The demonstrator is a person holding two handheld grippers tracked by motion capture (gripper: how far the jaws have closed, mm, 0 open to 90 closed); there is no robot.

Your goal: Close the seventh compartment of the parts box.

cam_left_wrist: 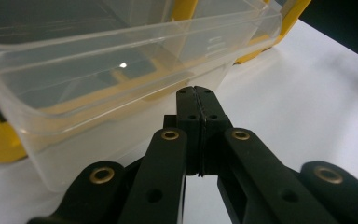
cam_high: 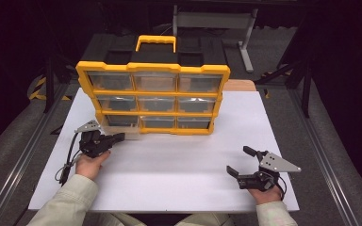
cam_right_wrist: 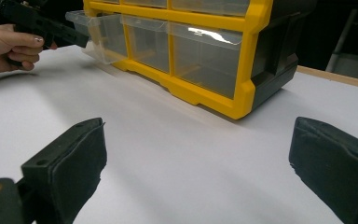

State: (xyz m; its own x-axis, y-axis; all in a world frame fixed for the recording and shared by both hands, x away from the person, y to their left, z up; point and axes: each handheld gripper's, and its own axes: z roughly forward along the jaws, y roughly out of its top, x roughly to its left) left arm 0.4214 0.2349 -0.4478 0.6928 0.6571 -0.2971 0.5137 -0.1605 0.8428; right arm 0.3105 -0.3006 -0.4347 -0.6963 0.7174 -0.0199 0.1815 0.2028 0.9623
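I am keeping my left claw [cam_left_wrist: 196,100] pressed together at the front lip of the clear drawer [cam_left_wrist: 121,70], which is sticking out of the yellow organizer's [cam_high: 153,96] bottom-left slot. My right claw [cam_high: 239,162] is resting spread apart on the white table [cam_high: 179,165].

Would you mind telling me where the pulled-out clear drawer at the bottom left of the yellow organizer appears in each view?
High view: the clear drawer juts from the organizer's bottom-left slot, just beyond the shut left gripper.
Left gripper view: it spans the upper left, right beyond the closed jaws.
Right gripper view: it sits at the top left, beside the left gripper.
Shared landmark: the yellow organizer frame.
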